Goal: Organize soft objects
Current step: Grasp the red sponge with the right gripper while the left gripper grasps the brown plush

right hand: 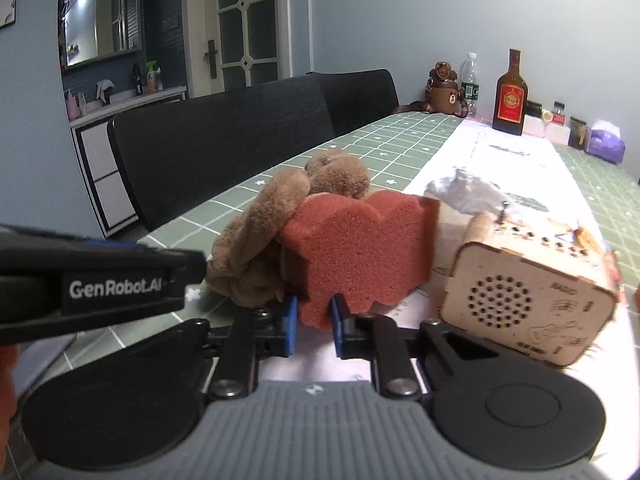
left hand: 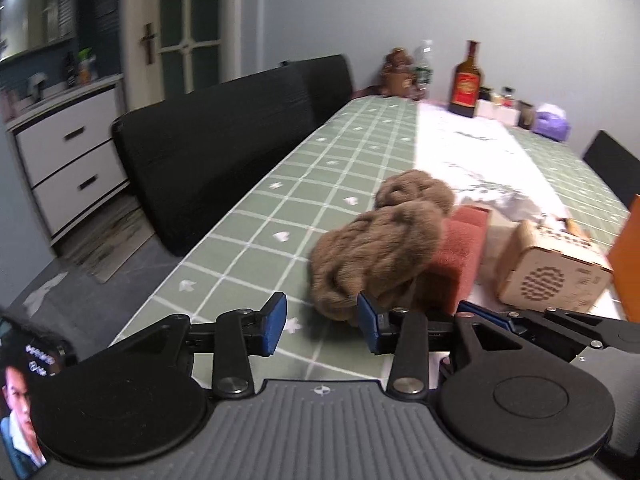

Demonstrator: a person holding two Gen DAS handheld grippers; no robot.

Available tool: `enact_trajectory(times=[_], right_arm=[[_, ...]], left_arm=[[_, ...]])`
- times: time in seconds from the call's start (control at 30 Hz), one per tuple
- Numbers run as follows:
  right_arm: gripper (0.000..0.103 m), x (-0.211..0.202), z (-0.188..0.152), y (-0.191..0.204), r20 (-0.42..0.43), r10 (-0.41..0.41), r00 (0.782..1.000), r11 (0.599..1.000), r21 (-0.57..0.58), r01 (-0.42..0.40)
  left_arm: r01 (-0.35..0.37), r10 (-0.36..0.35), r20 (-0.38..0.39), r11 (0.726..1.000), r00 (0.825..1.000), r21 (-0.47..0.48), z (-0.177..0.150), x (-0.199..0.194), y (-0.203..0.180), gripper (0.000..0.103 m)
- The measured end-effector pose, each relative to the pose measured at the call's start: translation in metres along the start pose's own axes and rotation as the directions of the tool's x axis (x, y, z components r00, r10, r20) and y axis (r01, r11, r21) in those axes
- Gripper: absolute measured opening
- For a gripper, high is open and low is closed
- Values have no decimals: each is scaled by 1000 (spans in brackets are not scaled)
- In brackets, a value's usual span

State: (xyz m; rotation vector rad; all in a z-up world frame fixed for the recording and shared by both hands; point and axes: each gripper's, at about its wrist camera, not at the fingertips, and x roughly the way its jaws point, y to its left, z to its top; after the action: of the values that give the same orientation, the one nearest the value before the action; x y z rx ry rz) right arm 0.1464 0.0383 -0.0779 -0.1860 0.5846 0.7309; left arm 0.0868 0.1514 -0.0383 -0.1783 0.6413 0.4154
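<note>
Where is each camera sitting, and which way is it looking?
Left wrist: rides the left gripper, facing the brown plush toy; its jaws stand open.
Right wrist: rides the right gripper, pinching the red sponge; the left gripper crosses in.
Both show toy, sponge, wooden radio box, table.

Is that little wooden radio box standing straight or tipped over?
Tipped: the wooden radio box leans, its speaker face and edges slanting against the table.
</note>
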Motion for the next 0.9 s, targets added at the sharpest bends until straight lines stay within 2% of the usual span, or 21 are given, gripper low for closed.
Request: enact_trajectory(times=[0.13,0.3,0.53,0.6,0.7,0.77,0.83,0.9], right_arm=[[12,-15,-4,-16,-20,12,1000,999,47,-11],[10,-31,-10,-34,-53,16,998,995,104,-10],[9,-41,-18,-51,-82,-20,996,988,148,32],[13,-41,-18,-52,-81,-17,997,990,135,28],[24,-43,-17,-49,-61,-22,998,993,112,29],[39,-43,-15,-46,-49,-18,999,995,100,23],[42,-42,-12,-40,-45,-25,999,997,78,28],[43,-39,-11,-35,-41,-39,998,997,59,41]], left_arm=[[79,-81,30,994,996,76,0,0,-8,53],[95,-105,54,981,993,171,0,6,-21,62],[126,-136,40,975,990,182,6,20,-23,74],[135,-147,52,973,988,189,7,22,-25,79],[134,-151,65,968,986,212,8,24,-29,80],[117,-136,68,965,988,234,9,26,-31,81],[108,-129,76,966,989,234,12,28,-33,80],[132,-151,64,962,986,239,14,30,-34,81]])
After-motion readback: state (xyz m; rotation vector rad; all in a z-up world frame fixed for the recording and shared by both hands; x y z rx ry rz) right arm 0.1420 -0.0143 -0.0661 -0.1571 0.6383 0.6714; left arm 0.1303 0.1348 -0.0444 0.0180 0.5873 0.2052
